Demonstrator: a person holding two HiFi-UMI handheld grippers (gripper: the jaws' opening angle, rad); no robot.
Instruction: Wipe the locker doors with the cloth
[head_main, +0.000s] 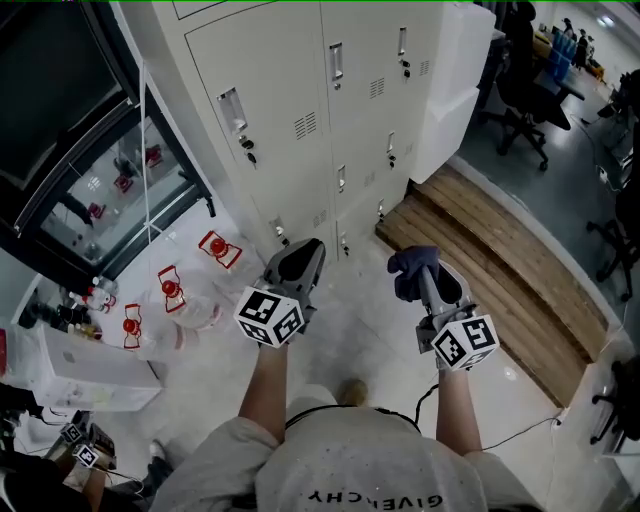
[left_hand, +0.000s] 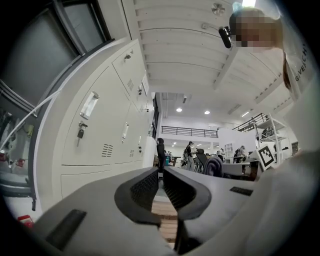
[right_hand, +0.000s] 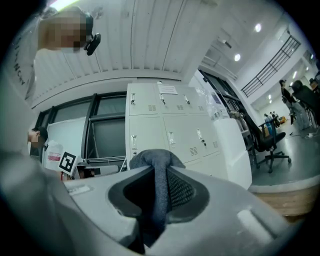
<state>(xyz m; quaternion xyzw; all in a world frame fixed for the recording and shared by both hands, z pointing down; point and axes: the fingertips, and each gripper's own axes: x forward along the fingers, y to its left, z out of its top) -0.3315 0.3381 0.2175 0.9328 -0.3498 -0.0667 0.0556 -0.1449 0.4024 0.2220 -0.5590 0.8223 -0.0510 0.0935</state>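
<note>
A bank of cream locker doors (head_main: 300, 110) with small handles and keys stands ahead of me; the same doors (right_hand: 170, 125) show in the right gripper view and the lockers (left_hand: 100, 130) at the left of the left gripper view. My right gripper (head_main: 418, 268) is shut on a dark blue-grey cloth (head_main: 411, 262), which bunches above the jaws as a cloth wad (right_hand: 156, 162). My left gripper (head_main: 298, 262) is shut with nothing between its jaws, the narrow slit (left_hand: 161, 186) showing only floor. Both grippers hang short of the lockers.
A wooden platform (head_main: 500, 280) lies on the floor right of the lockers. Clear containers with red clips (head_main: 170, 290) sit on the floor at left, by a dark glass window (head_main: 70, 130). Office chairs (head_main: 525, 100) and people stand further back.
</note>
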